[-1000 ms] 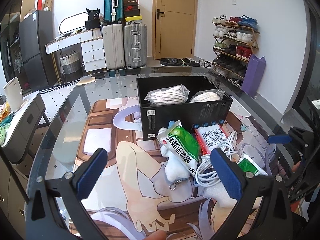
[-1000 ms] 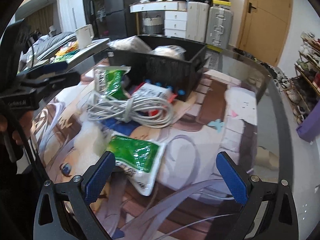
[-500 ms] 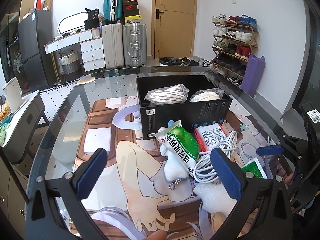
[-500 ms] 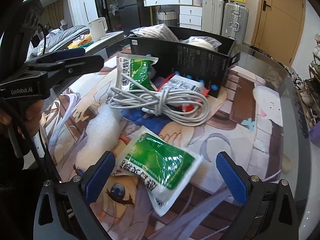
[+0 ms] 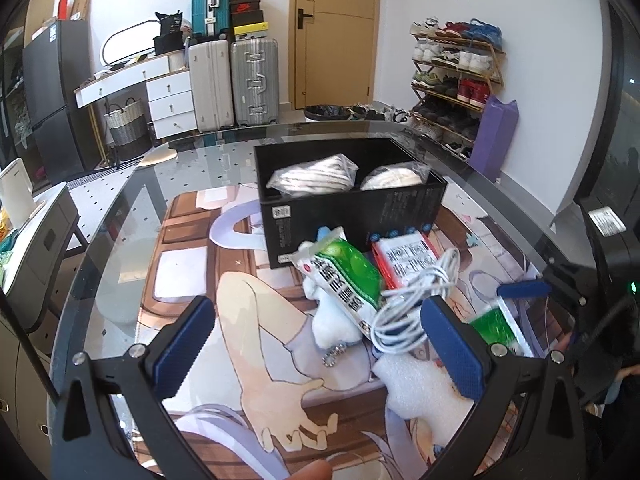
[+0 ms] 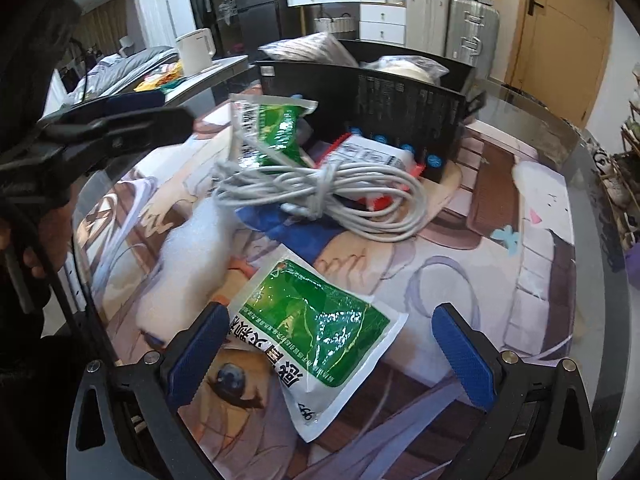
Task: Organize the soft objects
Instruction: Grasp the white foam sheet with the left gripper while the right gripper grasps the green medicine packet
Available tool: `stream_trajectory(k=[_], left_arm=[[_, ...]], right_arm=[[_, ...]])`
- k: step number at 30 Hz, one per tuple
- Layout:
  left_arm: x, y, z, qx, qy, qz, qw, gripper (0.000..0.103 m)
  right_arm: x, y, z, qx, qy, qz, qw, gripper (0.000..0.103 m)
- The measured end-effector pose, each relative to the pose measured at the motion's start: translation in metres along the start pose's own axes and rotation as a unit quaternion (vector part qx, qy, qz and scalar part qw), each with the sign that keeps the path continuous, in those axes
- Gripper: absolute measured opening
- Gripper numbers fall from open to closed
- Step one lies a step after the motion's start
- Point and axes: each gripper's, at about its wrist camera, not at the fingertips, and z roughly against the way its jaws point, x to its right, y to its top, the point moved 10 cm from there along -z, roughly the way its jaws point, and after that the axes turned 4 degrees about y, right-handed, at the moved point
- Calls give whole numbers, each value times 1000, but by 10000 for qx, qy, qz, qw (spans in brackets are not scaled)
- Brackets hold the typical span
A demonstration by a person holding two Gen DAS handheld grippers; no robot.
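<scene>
Left gripper (image 5: 316, 344): jaws wide apart, holding nothing, hovering near the pile. Right gripper (image 6: 326, 356): jaws wide apart, straddling the near green pouch (image 6: 316, 330), which lies flat on the mat in front of the black box (image 6: 400, 100). The pouch looks light, limp and slippery; pinching its sealed edge seems safest.
</scene>
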Motion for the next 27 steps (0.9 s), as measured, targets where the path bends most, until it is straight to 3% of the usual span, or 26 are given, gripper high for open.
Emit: stream_trajectory(k=[6,15,27], left_arm=[[6,-17,3,-232,-181,-93,9995,103],[32,-27,9,-319,-327,-541,9975,103],[48,-45,2,-776,-579,-869,9915,102]], right_arm=[[18,0,4,14,-168,-237,9996,102],[9,0,5,27,37,-259,9997,102],[33,-5,11,-45,-213,-382,9990,102]])
